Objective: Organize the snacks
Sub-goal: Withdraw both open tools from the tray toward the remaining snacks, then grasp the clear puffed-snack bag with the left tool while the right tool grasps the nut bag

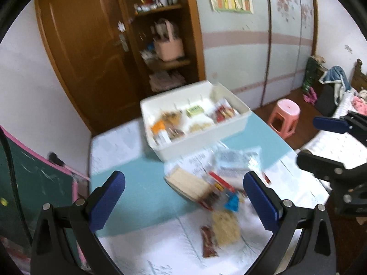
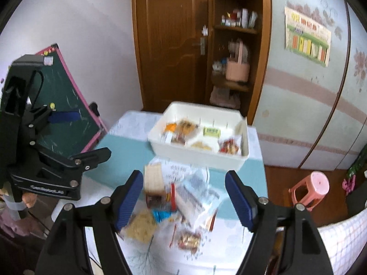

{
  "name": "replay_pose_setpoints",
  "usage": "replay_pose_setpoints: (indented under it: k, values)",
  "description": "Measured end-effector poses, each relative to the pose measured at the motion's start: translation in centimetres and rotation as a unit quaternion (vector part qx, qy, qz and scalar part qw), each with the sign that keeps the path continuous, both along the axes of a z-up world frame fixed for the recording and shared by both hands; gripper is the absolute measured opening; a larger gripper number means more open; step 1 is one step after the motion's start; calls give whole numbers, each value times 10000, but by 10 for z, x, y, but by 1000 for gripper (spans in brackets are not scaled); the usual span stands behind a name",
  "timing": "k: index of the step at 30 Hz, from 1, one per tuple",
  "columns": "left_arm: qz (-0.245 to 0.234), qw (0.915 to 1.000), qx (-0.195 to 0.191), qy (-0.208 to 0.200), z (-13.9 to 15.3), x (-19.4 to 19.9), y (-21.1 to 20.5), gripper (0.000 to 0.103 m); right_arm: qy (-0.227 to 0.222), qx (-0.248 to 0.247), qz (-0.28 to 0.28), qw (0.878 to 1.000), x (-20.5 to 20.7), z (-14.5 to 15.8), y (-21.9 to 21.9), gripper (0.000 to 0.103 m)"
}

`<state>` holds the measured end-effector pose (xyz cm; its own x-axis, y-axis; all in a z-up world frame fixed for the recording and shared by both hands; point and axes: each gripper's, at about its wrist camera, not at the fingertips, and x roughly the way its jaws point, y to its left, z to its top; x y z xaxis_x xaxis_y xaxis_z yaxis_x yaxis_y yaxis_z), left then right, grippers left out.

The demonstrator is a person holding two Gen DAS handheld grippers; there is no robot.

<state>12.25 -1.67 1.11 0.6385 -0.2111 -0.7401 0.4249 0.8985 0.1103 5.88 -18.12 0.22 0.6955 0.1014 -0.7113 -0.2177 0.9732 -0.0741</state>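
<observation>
The white rectangular plastic bin (image 2: pixel 199 158) stands at the far part of the worktop (image 1: pixel 142 183), which carries a pale printed cloth with a broad teal stripe. In the right wrist view its long axis runs from left to right, a little tilted, so that the right end lies nearer to the camera. Thin dividers cut it into compartments, and these hold an orange packet, a brown one, a small yellow-green box (image 2: pixel 212 131) and a red packet at the right end.

In front of the bin, apart from it, lies the loose heap of snacks (image 2: pixel 181 197). A tan flat cracker pack (image 2: pixel 153 178) points with its long axis away from the camera, towards the bin. Beside it there is a clear bag with grey print (image 2: pixel 195 194), a small blue wrapper (image 2: pixel 161 215), a beige crumbly noodle-like block (image 2: pixel 141 225) and a dark red packet (image 2: pixel 189 240) (the blur hides the labels).

The left tongs (image 1: pixel 183 204) stand released and wide above the heap, with nothing between the blue pads (image 1: pixel 107 199). The right tongs (image 2: pixel 183 197) are also released and empty, hanging over the same heap.

A pink plastic stool (image 2: pixel 314 188) stands on the floor at the right.
</observation>
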Motion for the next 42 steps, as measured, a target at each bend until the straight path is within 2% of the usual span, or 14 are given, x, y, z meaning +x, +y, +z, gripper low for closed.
replay_pose_setpoints:
  k: [4,12,15,21,23,26,28,29,30,31,32,36,38,42]
  values:
    - [-70,9995,10,306,-42,-8,-4,102,247,33,-203,9995,-5,-42,-13,75]
    - [9,9941,43,1081,-138,-15,-14,102,1065,555,-699,9903,-9,-142,-47,75]
    - [63,9913,64,1311,-167,-15,-18,102,1306,723,-717,9862,-11,-167,-51,75]
    - [297,9853,-47,1679,-204,-5,-21,101,1504,760,-613,9838,-5,-195,-43,75]
    - [326,9833,-62,1788,-213,-2,-23,97,1531,721,-611,9837,-1,-200,-41,75]
    - [312,9812,-106,1901,-222,4,-25,96,1556,498,-634,9845,3,-211,-38,75]
    - [321,9797,-188,1971,-225,7,-25,94,1394,261,-580,9882,1,-215,-33,72]
    - [311,9792,-223,1994,-227,8,-26,91,1360,144,-520,9892,0,-217,-30,71]
    - [283,9784,-271,2031,-229,8,-27,87,1289,105,-437,9906,-3,-217,-28,65]
    - [255,9775,-305,2070,-230,10,-28,79,1243,131,-360,9915,-4,-216,-27,55]
    - [218,9765,-347,2114,-232,10,-29,73,1228,169,-296,9919,-5,-216,-25,50]
    - [159,9822,-305,1844,-229,6,-34,59,1119,261,-336,9928,-8,-216,-27,49]
    - [130,9851,-324,1681,-223,1,-35,46,1082,307,-352,9930,-10,-216,-28,48]
    - [144,9857,-387,1631,-218,-4,-35,39,1064,355,-409,9928,-10,-216,-28,47]
